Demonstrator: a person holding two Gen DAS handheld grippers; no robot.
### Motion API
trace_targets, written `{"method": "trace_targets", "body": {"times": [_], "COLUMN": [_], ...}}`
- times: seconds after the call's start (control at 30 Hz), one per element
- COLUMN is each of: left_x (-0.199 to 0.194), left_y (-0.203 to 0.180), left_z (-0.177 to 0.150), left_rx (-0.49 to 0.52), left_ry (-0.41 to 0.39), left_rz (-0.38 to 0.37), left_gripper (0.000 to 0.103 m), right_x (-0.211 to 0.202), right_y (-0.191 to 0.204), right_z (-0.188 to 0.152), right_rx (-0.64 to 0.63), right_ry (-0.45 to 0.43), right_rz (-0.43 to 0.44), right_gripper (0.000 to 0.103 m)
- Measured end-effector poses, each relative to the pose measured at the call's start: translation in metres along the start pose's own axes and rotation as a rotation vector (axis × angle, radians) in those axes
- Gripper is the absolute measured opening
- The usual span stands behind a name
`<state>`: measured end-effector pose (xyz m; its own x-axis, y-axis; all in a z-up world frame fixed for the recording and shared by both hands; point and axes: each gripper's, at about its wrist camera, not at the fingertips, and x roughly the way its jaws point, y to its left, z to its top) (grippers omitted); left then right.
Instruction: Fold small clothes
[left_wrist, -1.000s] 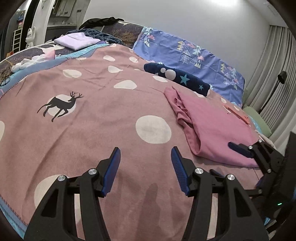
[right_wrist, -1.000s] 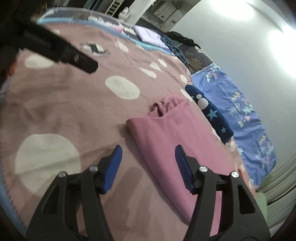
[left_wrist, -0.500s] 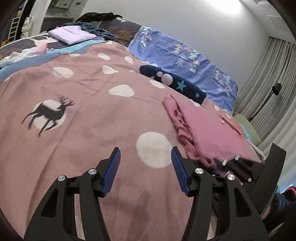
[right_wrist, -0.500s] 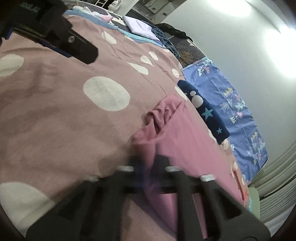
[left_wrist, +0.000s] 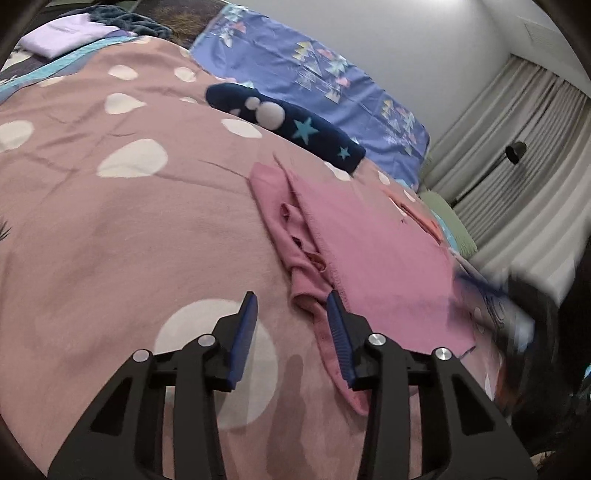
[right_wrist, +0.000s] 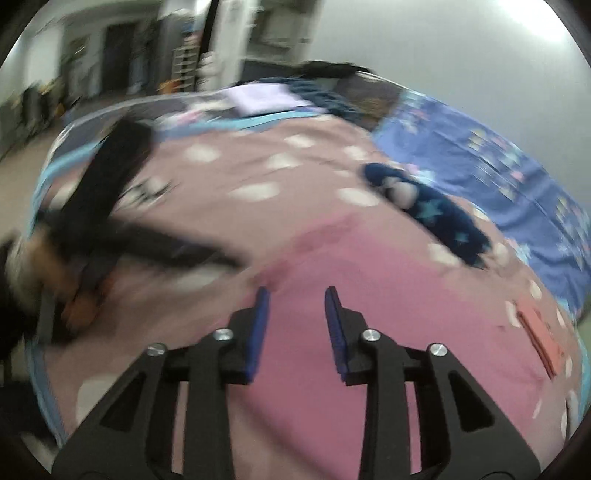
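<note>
I am looking at the pink garment (left_wrist: 373, 251) lying flat on the dotted bedspread (left_wrist: 129, 229), its bunched left edge reaching down toward me; I am judging it light, soft and limp, likely to sag and slide on itself, so I would be pinching a doubled hem or corner at that rumpled edge, not the flat middle; my left gripper (left_wrist: 291, 317) is closing with its jaws part-way apart, the edge fold lying just ahead of the right-hand pad and nothing pressed between the pads; my right gripper (right_wrist: 295, 314) is opening above the pink cloth, its jaws empty; the right wrist view is smearing badly, so the dark shape at its left is hard to make out; in the left wrist view the garment's near right corner is dissolving into blur, and I cannot tell how many layers are lying underneath
</note>
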<state>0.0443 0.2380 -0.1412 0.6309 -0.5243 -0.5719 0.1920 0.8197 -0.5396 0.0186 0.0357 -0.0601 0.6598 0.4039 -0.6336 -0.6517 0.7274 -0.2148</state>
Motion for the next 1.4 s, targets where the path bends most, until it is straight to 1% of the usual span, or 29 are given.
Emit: {"method": "trace_targets", "body": {"times": [0.07,0.1,0.17,0.23,0.37,0.43,0.47,0.53,0.57,0.6,0.63,0.7,0.77,0.83,0.87,0.9,0.93,0.97,1.0,1.03,1.07,1.1,1.13,1.17,1.2,1.23,1.33,1.37,1.4], "left_x": [0.008,0.012,0.023,0.027,0.029,0.031,0.032,0.033,0.034,0.034,0.035,0.033,0.025,0.021,0.019,0.018,0.016,0.013,0.011,0.008,0.005,0.001,-0.003,-0.005,-0.007,-0.006,0.000,0.006,0.012], "left_y": [-0.003,-0.004,-0.004,-0.003,-0.001,0.001,0.002,0.002,0.001,0.000,-0.002,-0.008,-0.012,-0.011,-0.009,-0.007,-0.002,0.002,0.006,0.011,0.013,0.014,0.015,0.014,0.013,0.013,0.013,0.013,0.014], "left_z": [0.004,0.005,0.008,0.008,0.009,0.010,0.011,0.012,0.011,0.010,0.009,0.004,0.000,-0.004,-0.007,-0.007,-0.008,-0.008,-0.008,-0.009,-0.010,-0.010,-0.009,-0.008,-0.006,-0.003,0.010,0.017,0.023], "left_rx": [0.014,0.018,0.019,0.014,0.001,-0.015,-0.021,-0.026,-0.021,-0.013,-0.006,0.017,0.023,0.010,0.001,-0.011,-0.033,-0.055,-0.071,-0.091,-0.103,-0.110,-0.110,-0.106,-0.100,-0.096,-0.093,-0.094,-0.099], "left_ry": [0.014,0.024,0.055,0.066,0.069,0.066,0.066,0.063,0.062,0.061,0.071,0.069,0.044,0.039,0.042,0.042,0.042,0.041,0.034,0.024,0.014,0.001,-0.014,-0.020,-0.022,-0.024,-0.013,-0.002,0.009], "left_rz": [-0.011,-0.011,0.005,0.007,-0.013,-0.030,-0.036,-0.041,-0.040,-0.038,-0.049,-0.027,-0.005,0.016,0.015,0.009,0.002,-0.006,-0.016,-0.031,-0.039,-0.041,-0.043,-0.044,-0.041,-0.034,-0.033,-0.049,-0.063], "left_gripper": [0.041,0.041,0.041,0.041,0.041,0.041,0.042,0.042,0.041,0.023,0.006,0.005,0.005,0.004,0.004,0.004,0.004,0.004,0.009,0.018,0.023,0.032,0.037,0.038,0.046,0.051,0.061,0.062,0.065], "right_x": [0.020,0.032,0.062,0.096,0.147,0.170,0.179,0.195,0.202,0.207,0.212,0.207,0.211,0.217,0.217,0.214,0.206,0.194,0.181,0.155,0.140,0.114,0.094,0.076,0.062,0.042,0.004,-0.005,-0.008], "right_y": [-0.031,-0.041,-0.051,-0.048,-0.031,-0.026,-0.025,-0.022,-0.020,-0.019,-0.018,-0.024,-0.034,-0.036,-0.037,-0.039,-0.043,-0.046,-0.050,-0.052,-0.051,-0.046,-0.040,-0.032,-0.025,-0.011,0.033,0.050,0.064], "right_z": [0.028,0.039,0.058,0.075,0.085,0.086,0.087,0.087,0.087,0.086,0.086,0.091,0.092,0.088,0.085,0.084,0.083,0.082,0.081,0.079,0.077,0.070,0.062,0.052,0.043,0.027,-0.017,-0.032,-0.044], "right_rx": [0.061,0.078,0.106,0.114,0.067,0.059,0.055,0.038,0.027,0.017,0.016,0.072,0.132,0.142,0.149,0.164,0.193,0.216,0.229,0.216,0.194,0.147,0.105,0.068,0.040,-0.001,-0.110,-0.154,-0.198], "right_ry": [0.035,0.048,0.091,0.142,0.206,0.242,0.254,0.280,0.292,0.303,0.319,0.261,0.262,0.267,0.257,0.241,0.220,0.194,0.160,0.100,0.076,0.048,0.030,0.019,0.014,0.011,0.019,0.026,0.030], "right_rz": [-0.016,0.000,0.076,0.114,0.115,0.114,0.112,0.104,0.101,0.103,0.093,0.085,0.098,0.118,0.128,0.132,0.140,0.143,0.136,0.120,0.108,0.089,0.077,0.075,0.080,0.098,0.142,0.143,0.120], "right_gripper": [0.024,0.024,0.024,0.024,0.031,0.042,0.045,0.046,0.040,0.002,0.003,0.003,0.003,0.003,0.004,0.008,0.019,0.026,0.036,0.037,0.037,0.037,0.038,0.040,0.047,0.052,0.056,0.056,0.057]}}
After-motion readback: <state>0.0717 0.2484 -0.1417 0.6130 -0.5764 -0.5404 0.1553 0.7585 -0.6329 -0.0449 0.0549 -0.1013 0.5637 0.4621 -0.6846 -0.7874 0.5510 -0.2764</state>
